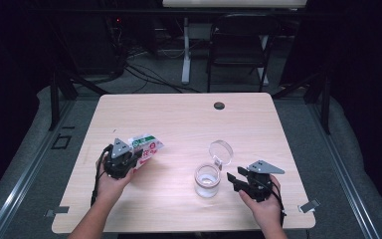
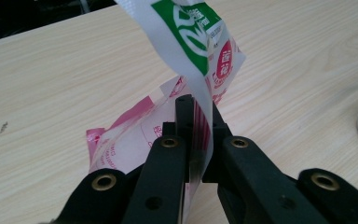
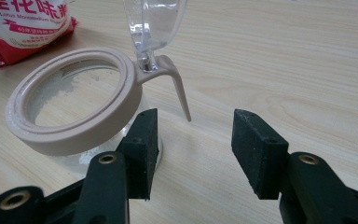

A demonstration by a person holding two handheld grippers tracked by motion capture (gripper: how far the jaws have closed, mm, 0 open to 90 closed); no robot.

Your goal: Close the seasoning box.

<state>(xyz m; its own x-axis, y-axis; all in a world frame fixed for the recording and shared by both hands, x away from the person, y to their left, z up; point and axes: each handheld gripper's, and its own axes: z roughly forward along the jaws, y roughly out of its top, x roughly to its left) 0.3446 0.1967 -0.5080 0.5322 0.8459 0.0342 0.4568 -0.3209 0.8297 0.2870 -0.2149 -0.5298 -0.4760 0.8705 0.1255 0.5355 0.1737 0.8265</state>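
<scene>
A pale wooden worktop [image 1: 179, 119] is seen from above, with a small dark round fitting [image 1: 219, 105] set near its far edge. Behind it, on the floor, a dark folding chair [image 1: 238, 45] is placed. On the left part of the worktop a red, white and green packet [image 1: 146, 147] is held by the left tool [image 1: 123, 162]; in the left gripper view the jaws are closed tight on the packet's [image 2: 200, 56] thin edge, which is lifted upright while the rest is left resting on the wood. Right of centre a clear glass jar [image 1: 207, 180] is stood, its beige rim [image 3: 74, 116] uncovered and its transparent hinged lid [image 1: 221, 149] tipped up and back. The right tool [image 1: 239, 180] is held just beside the jar, its jaws spread apart with nothing between them.
</scene>
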